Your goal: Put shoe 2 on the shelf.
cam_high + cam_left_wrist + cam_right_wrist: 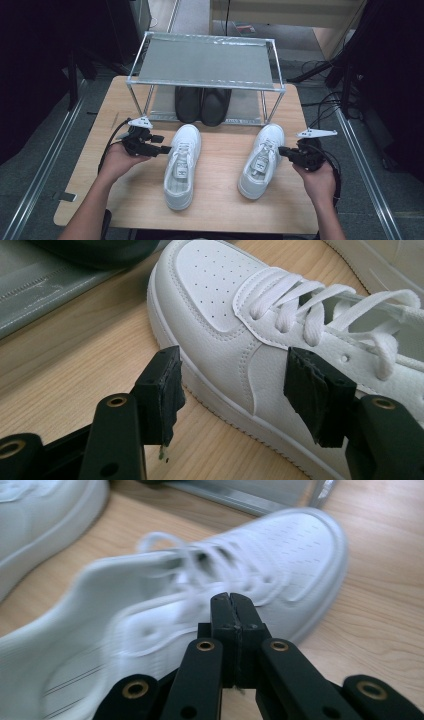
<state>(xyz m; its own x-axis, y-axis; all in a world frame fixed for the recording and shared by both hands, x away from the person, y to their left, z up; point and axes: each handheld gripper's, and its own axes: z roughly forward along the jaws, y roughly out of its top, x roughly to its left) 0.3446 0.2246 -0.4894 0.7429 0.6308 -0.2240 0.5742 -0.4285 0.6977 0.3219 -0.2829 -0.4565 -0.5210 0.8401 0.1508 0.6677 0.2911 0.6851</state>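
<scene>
Judging from how things lie, the main risk sits with the right gripper (283, 150): its jaws are pressed flat together with nothing between them, pad to pad in the right gripper view, so if it pushes on at the right white sneaker (261, 161) in that state it can only shove the shoe across the wooden table (220, 210) or twist it askew, not lift it. The left gripper (167, 148) carries a different hazard; its jaws stand wide apart and hold nothing, one pad (162, 390) beside the sole and the other pad (315, 392) over the upper of the left white sneaker (182, 166), and closing on that smooth sidewall could let the shoe slip or tip. Both sneakers lie side by side on the table, toes toward the metal rack (205, 62), where a black pair of shoes (202, 105) already occupies the lower shelf.
</scene>
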